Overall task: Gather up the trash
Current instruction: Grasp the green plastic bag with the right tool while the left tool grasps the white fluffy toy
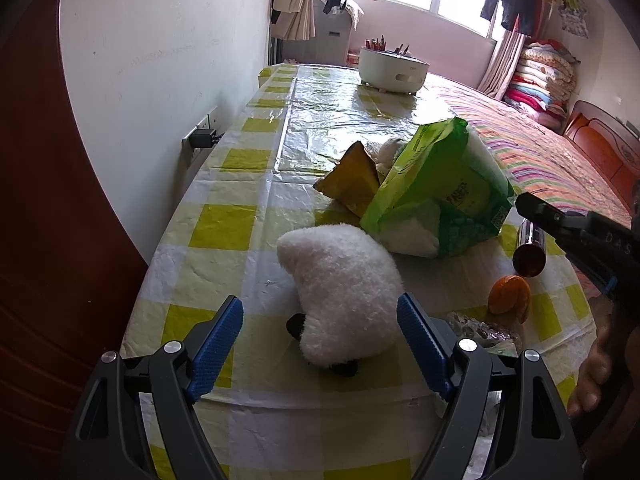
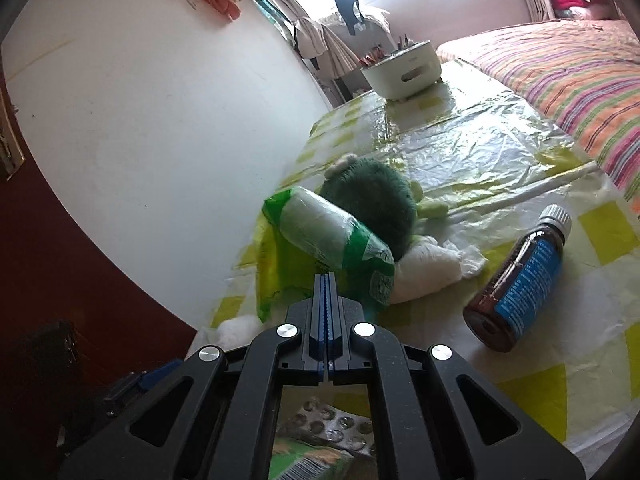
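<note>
My left gripper (image 1: pixel 320 322) is open over the near end of the checked table (image 1: pixel 224 224), its blue pads either side of a white plush toy (image 1: pixel 344 292). Beyond lie a yellow wrapper (image 1: pixel 352 180), a green plastic pack with white rolls (image 1: pixel 444 192), a brown bottle (image 1: pixel 530 250), an orange peel (image 1: pixel 510 298) and a clear wrapper (image 1: pixel 480 328). My right gripper (image 2: pixel 327 280) is shut and empty, its tips just short of the green pack (image 2: pixel 332 240). A crumpled white tissue (image 2: pixel 432 264) and the brown bottle with blue label (image 2: pixel 520 280) lie to its right. A blister pack (image 2: pixel 332 428) lies under it.
A green plush toy (image 2: pixel 372 204) sits behind the pack. A white pot with utensils (image 1: pixel 392 68) stands at the far end. A white wall (image 1: pixel 160 60) runs along the left, with a socket (image 1: pixel 200 136). A striped bed (image 1: pixel 540 148) borders the right.
</note>
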`<state>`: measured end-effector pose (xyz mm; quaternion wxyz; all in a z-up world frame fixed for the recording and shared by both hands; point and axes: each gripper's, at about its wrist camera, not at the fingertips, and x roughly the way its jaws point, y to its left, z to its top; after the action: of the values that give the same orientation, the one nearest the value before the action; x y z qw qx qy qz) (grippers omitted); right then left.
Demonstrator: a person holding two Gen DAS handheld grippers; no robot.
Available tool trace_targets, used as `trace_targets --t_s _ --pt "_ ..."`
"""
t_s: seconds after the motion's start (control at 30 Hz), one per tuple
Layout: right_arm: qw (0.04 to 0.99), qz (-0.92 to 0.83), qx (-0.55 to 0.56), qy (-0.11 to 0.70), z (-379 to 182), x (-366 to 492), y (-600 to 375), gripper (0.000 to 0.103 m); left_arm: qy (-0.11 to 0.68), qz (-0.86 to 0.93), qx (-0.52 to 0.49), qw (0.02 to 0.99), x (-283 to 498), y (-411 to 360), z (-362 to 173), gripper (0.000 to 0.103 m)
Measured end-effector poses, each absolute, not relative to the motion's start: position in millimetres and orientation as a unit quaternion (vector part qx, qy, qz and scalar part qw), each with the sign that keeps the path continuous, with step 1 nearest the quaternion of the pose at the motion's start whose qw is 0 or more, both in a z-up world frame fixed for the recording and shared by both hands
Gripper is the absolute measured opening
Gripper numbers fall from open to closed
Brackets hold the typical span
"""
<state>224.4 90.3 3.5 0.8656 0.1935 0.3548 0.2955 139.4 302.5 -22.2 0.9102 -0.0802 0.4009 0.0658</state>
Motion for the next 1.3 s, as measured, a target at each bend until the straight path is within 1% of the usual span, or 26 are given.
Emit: trace_targets --t_s 0.03,0.07,0.1,0.13,0.17,0.3,0.4,0.47,0.53,0.63,0.67,0.73,0.77,0.8,0.83,0.87,0.97,1.13,1.3 --pt "0.863 0.296 0.195 0.361 0 225 89 0.007 0.401 0.066 -0.080 0.910 140 302 -23 0.077" --pt "0.864 0.285 0.196 0.365 -4 228 88 0.032 0.402 0.065 -0.079 0.910 141 301 -23 0.077" --pt "0.867 0.276 0.198 0.364 -6 229 84 0.054 0.402 0.064 -0.078 0.910 141 301 -23 0.077" --pt "0.870 0.274 0.204 0.357 -6 229 80 0.084 0.402 0.063 -0.076 0.910 141 300 -23 0.077" --pt "0.874 0.270 0.210 0.345 -4 229 76 0.086 0.402 0.063 -0.075 0.911 141 299 -23 0.077" --pt "0.896 0.267 0.183 0.304 13 223 70 0.086 0.403 0.065 -0.070 0.910 142 299 -24 0.077" --pt "0.907 0.275 0.131 0.292 23 236 81 0.087 0.404 0.065 -0.076 0.909 142 301 -25 0.077" --pt "0.904 0.285 0.097 0.303 19 250 92 0.088 0.405 0.064 -0.079 0.908 143 301 -26 0.077" --pt "0.895 0.289 0.073 0.332 7 265 102 0.087 0.408 0.063 -0.075 0.908 144 300 -27 0.077" --pt "0.873 0.304 0.086 0.371 -12 284 107 0.086 0.413 0.064 -0.069 0.906 147 300 -30 0.077" --pt "0.866 0.312 0.102 0.378 -17 288 107 0.071 0.414 0.065 -0.069 0.906 148 300 -30 0.077" --pt "0.858 0.324 0.113 0.384 -20 290 107 0.046 0.415 0.066 -0.070 0.905 149 301 -31 0.077" --pt "0.856 0.323 0.103 0.391 -21 290 109 0.042 0.415 0.066 -0.071 0.905 149 301 -31 0.077" --pt "0.858 0.320 0.092 0.392 -21 286 111 0.029 0.415 0.066 -0.073 0.904 149 302 -31 0.077" --pt "0.860 0.319 0.079 0.391 -21 283 112 0.022 0.416 0.066 -0.075 0.904 149 302 -31 0.077" --pt "0.860 0.320 0.073 0.390 -20 280 113 0.017 0.417 0.066 -0.078 0.903 149 303 -31 0.077" --pt "0.862 0.328 0.090 0.375 -9 267 104 0.014 0.418 0.066 -0.086 0.902 151 306 -32 0.077" --pt "0.873 0.336 0.129 0.329 25 238 81 0.014 0.418 0.067 -0.102 0.900 156 307 -33 0.077" --pt "0.876 0.349 0.148 0.298 45 210 67 0.014 0.424 0.069 -0.108 0.897 167 304 -39 0.077"
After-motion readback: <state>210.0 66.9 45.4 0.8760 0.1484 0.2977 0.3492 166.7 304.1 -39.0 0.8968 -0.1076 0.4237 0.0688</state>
